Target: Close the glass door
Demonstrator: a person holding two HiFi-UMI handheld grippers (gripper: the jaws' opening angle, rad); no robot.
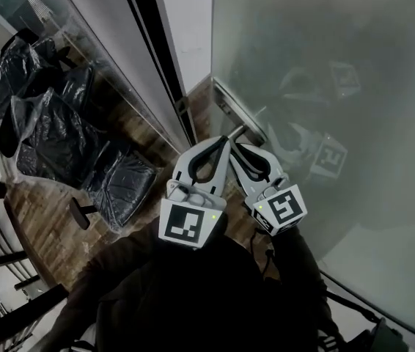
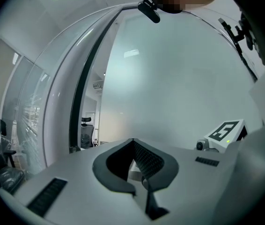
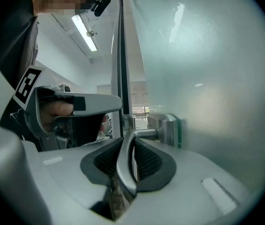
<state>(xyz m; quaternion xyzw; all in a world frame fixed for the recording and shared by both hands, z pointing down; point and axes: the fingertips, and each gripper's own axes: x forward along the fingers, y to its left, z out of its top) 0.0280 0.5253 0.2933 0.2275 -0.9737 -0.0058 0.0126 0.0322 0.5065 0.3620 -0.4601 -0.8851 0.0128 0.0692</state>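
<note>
The frosted glass door (image 1: 325, 86) fills the right side of the head view. Its metal lever handle (image 3: 125, 165) runs from a square mount (image 3: 167, 128) on the glass. My right gripper (image 3: 128, 137) is shut on that lever, which lies between its ribbed pads. In the head view the right gripper (image 1: 238, 147) reaches the handle (image 1: 245, 129) at the door's edge. My left gripper (image 1: 226, 139) sits just beside it on the left, shut with nothing held. Its tips (image 2: 132, 142) meet in front of the glass.
A dark door frame (image 1: 156, 57) and a glass partition run along the left of the door. Several chairs wrapped in black plastic (image 1: 53, 123) stand on the wooden floor (image 1: 46, 218) at the left. Through the open gap an office chair (image 2: 86, 130) shows.
</note>
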